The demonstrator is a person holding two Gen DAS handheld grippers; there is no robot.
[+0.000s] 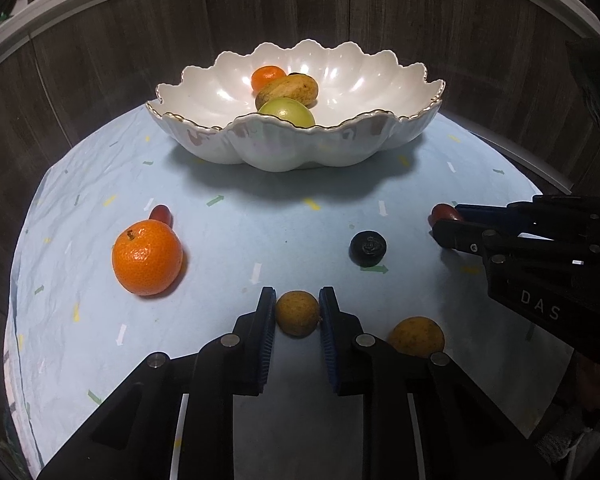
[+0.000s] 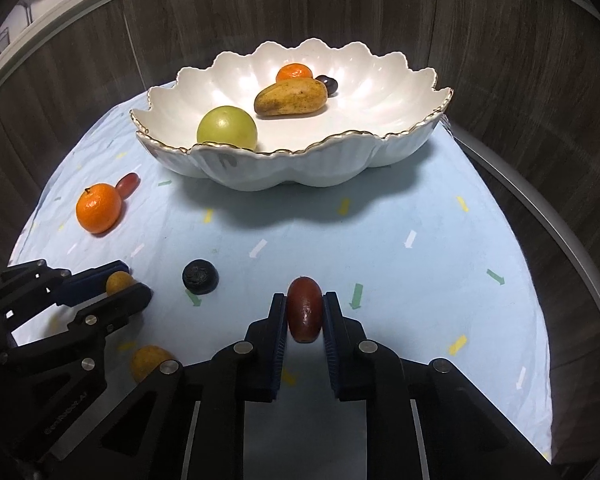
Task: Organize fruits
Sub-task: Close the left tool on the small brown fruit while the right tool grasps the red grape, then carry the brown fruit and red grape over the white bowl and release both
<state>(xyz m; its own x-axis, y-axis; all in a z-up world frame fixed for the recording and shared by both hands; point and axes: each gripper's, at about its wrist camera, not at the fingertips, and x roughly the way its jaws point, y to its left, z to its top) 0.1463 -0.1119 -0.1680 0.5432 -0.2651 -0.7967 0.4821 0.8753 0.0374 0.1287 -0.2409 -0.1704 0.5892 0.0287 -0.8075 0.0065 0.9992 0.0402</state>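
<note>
My left gripper [image 1: 297, 300] is shut on a small yellow-brown round fruit [image 1: 297, 313] that rests on the light blue cloth. My right gripper [image 2: 305, 300] is shut on a dark red oval fruit [image 2: 305, 310], also at cloth level. Each gripper shows in the other's view: the right gripper [image 1: 446, 222] at the right edge, the left gripper [image 2: 128, 284] at the lower left. The white scalloped bowl [image 1: 300, 148] [image 2: 284, 168] stands beyond both and holds a green apple [image 2: 227, 130], a brown-yellow mango [image 2: 291, 98], a small mandarin [image 2: 294, 72] and a dark grape [image 2: 327, 83].
Loose on the cloth lie a mandarin [image 1: 147, 257], a red grape [image 1: 160, 214] behind it, a blue-black fruit [image 1: 367, 248] between the grippers, and a second yellow fruit [image 1: 416, 337] beside my left fingers. Dark wooden table surrounds the cloth [image 1: 220, 220].
</note>
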